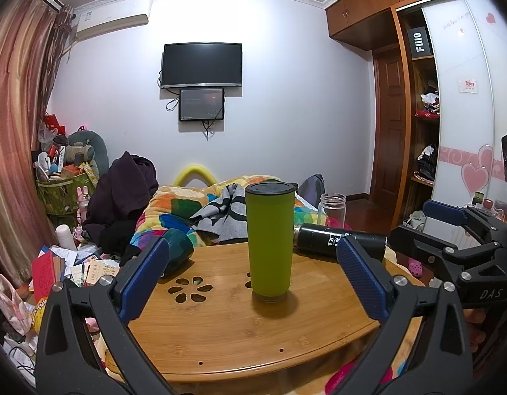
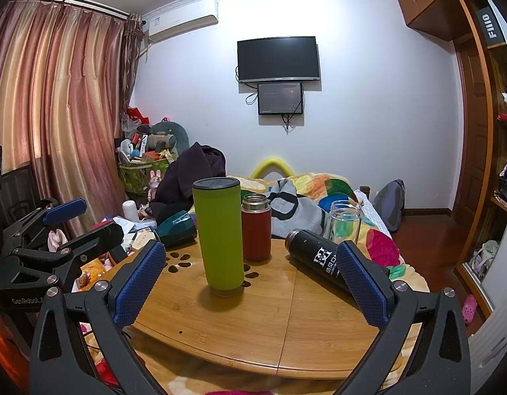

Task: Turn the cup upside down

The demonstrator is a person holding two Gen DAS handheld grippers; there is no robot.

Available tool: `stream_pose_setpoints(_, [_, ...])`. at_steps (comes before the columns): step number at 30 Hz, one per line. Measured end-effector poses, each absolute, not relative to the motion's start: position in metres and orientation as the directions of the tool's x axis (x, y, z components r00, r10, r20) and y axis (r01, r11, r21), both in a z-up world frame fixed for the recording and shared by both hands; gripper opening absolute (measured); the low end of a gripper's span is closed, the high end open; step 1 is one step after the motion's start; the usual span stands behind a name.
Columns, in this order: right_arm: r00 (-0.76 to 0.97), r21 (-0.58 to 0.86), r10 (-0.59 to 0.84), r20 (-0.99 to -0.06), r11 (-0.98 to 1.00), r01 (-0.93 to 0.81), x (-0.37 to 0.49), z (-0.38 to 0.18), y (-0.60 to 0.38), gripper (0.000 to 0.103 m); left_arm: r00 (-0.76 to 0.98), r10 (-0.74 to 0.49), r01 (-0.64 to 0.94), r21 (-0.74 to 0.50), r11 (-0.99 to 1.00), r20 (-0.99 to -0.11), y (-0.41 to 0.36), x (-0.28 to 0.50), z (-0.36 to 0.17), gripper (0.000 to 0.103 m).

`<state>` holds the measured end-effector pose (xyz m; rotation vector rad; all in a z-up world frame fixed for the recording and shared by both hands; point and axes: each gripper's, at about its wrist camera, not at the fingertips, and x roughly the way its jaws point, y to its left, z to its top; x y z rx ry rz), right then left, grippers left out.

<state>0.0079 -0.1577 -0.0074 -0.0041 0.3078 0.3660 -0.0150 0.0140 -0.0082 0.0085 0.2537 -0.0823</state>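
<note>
Plainly, the approach step is in hand: the green cup (image 1: 270, 242) stands on the wooden surface (image 1: 220, 335), dark cap uppermost, between the spread, empty fingers of the left gripper (image 1: 253, 276) and right gripper (image 2: 250, 278). Next comes closing on its body, then turning it over. Which end is its mouth is unclear.

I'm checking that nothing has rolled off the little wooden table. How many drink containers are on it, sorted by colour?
Green cup, upright: 1
Red flask, upright: 1
Black bottle, on its side: 1
Teal cup, on its side: 1
Clear glass jar, upright at the table's far edge: 1
Total: 5
</note>
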Motion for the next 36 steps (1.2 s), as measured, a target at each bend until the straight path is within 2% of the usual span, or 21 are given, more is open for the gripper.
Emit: stream_pose_setpoints(36, [0.885,0.054,0.354,-0.302,0.933,-0.355,0.0059,-0.0064,-0.1559,0.103,0.954,-0.113,0.107,-0.037,0.994,-0.278,0.0146,-0.0149,-0.0083,0.103])
